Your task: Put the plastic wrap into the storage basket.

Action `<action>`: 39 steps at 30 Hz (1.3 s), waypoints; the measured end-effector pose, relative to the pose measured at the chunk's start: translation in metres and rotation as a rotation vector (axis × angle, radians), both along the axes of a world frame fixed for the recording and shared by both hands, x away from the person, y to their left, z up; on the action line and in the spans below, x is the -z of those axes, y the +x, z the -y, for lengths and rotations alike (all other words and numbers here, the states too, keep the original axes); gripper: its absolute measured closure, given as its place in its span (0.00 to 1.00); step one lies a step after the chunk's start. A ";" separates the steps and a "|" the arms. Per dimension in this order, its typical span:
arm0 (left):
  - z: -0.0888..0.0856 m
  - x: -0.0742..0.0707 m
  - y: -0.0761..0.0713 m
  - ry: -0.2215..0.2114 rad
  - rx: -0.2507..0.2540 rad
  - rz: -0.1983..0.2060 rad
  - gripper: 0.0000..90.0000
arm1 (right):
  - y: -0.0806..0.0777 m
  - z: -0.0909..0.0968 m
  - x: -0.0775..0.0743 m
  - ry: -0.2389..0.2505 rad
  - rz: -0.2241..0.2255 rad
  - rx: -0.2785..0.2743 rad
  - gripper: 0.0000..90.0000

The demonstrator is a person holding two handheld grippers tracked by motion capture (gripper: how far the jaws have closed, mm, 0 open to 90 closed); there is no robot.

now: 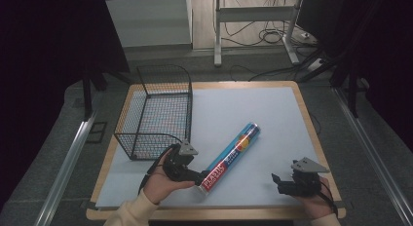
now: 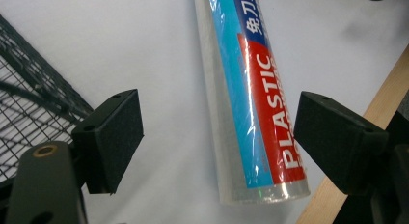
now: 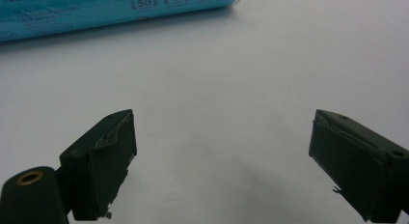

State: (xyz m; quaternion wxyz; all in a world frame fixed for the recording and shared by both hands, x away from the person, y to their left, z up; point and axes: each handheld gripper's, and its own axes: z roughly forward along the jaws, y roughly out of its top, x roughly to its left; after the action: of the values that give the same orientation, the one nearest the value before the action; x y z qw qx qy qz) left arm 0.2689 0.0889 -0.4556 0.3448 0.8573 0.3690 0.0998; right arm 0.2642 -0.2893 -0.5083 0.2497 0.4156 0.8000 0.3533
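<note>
High view of a wooden-edged surface [image 1: 306, 120] covered by a pale mat [image 1: 243, 109]. A black wire basket [image 1: 156, 111] stands on the mat toward 10 o'clock, its mesh walls upright and its floor visible through the open top. A roll of plastic wrap [image 1: 230, 158] in a blue-and-red printed sleeve, marked "PLASTIC", lies flat near the centre of the mat, its long axis running from 7 o'clock to 1 o'clock, apart from the basket. The left hand-held gripper [image 1: 197, 176], held in the person's left hand [image 1: 163, 184], lies at the roll's 7 o'clock end, just beside the basket's near corner; in the left gripper view its jaws stand wide apart with the roll's printed end [image 2: 255, 113] between them, nearer the right-hand jaw, and neither pad touches the roll; the basket mesh [image 2: 29, 103] appears at 9 o'clock and the wooden edge [image 2: 366, 142] at 4 o'clock. The right hand-held gripper [image 1: 280, 182], held in the right hand [image 1: 316, 201], rests near the surface's front edge at 5 o'clock, well apart from the roll. In the right gripper view its jaws are likewise spread apart over bare mat [image 3: 217, 113], holding nothing, with the roll's blue side [image 3: 111, 9] crossing the frame at 11 o'clock.
</note>
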 end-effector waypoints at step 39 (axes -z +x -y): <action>0.054 -0.007 0.039 0.061 0.037 -0.027 0.18 | 0.000 0.001 -0.001 0.001 0.003 -0.002 0.11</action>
State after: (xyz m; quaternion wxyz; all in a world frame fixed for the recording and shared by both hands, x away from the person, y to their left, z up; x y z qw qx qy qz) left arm 0.3081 0.0353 -0.4483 0.3152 0.8754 0.3544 0.0932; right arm 0.2639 -0.2902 -0.5076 0.2504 0.4146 0.7999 0.3543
